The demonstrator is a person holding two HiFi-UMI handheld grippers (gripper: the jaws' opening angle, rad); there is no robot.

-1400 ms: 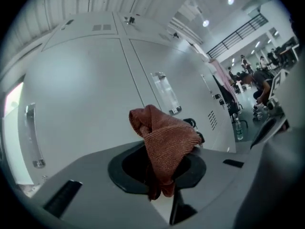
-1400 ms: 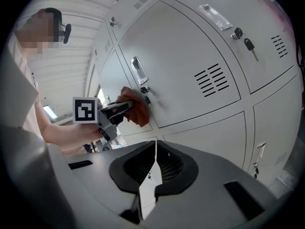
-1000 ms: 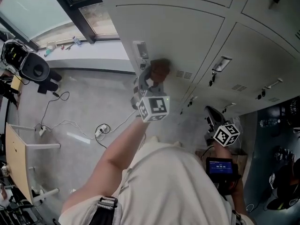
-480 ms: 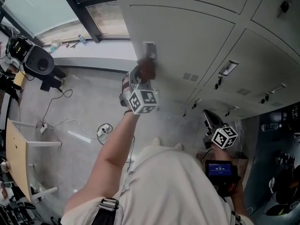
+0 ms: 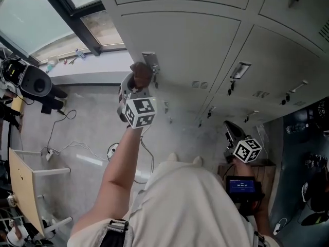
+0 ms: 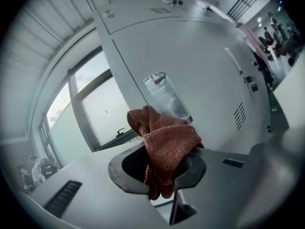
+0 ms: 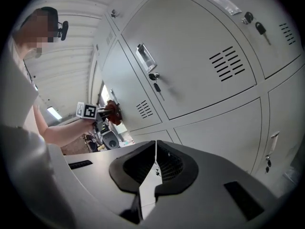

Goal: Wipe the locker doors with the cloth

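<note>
A large window fills the far left, with small items along its sill. On the grey floor a round black device sits at the left. White cables trail right to a socket block. A wooden board stands at the near left.

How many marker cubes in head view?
2. One cube on the left gripper, up at the locker door with the cloth; one on the right gripper, low at the person's right side. None looks hidden.
</note>
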